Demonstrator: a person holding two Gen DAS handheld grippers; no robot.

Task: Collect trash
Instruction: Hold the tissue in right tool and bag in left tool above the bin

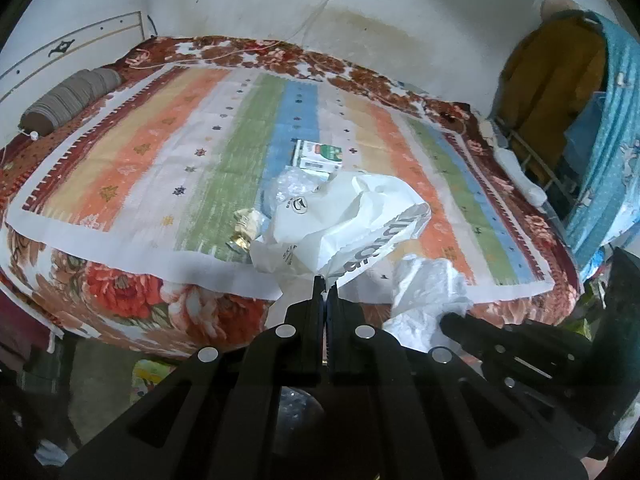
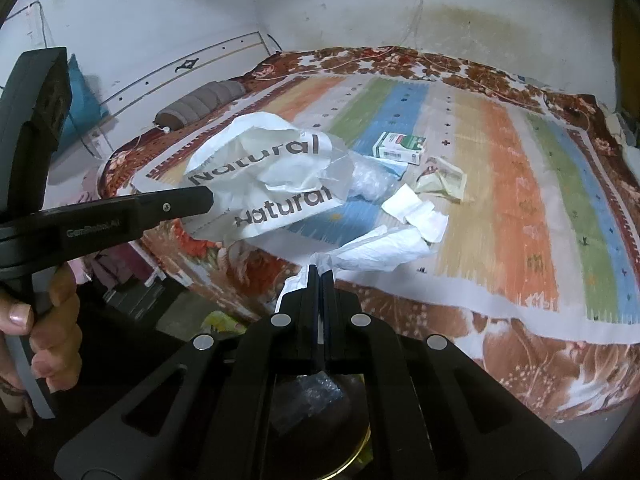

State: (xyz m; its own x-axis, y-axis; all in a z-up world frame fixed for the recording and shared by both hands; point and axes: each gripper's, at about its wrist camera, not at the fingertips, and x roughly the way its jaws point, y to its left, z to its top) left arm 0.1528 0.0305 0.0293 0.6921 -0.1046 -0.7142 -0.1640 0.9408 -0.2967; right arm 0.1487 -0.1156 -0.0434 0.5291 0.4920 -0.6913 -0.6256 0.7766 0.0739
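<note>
White bag [image 2: 264, 176] stretched between grippers

Stained white wall [image 1: 400, 32]; bed [image 1: 120, 292] under striped cover [image 2: 500, 160].

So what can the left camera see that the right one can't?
Only the left view shows the gold wrapper by the bag, and the yellow and blue cloths hanging at the far right.

Only the right view shows the flat paper scraps, the crumpled note and the hand gripping the left tool.

Both show the striped bed, the pillow, the green-and-white box, and the white bag, one edge pinched in the left claw, another in the right claw.
</note>
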